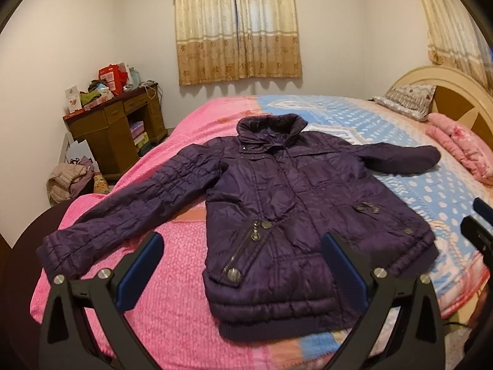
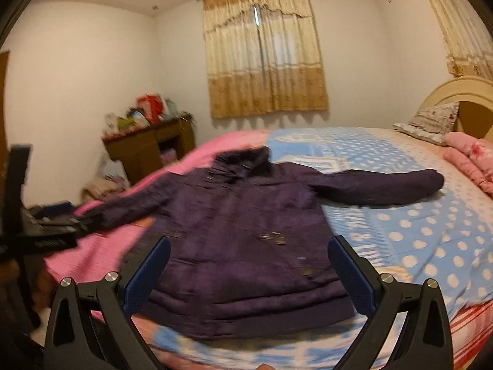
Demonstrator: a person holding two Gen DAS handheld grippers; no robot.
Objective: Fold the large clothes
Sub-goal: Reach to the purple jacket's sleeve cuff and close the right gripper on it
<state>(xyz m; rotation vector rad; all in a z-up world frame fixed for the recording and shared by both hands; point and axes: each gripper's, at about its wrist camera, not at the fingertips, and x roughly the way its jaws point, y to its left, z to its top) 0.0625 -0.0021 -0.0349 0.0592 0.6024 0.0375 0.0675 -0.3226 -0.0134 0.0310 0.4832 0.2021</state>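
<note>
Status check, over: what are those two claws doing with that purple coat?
Both hand-held grippers, left and right, open, empty. Quilted purple jacket flat, unfolded. Nothing on it.

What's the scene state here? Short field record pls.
garment: purple jacket, spread flat, front up, unfolded
sleeves: both out to the sides
collar: toward the far wall
surface: bed, pink blanket on one part, blue dotted sheet on the other
left gripper: open, empty, above the hem
right gripper: open, empty, above the hem
other: pillow at the headboard, desk in the corner
</note>
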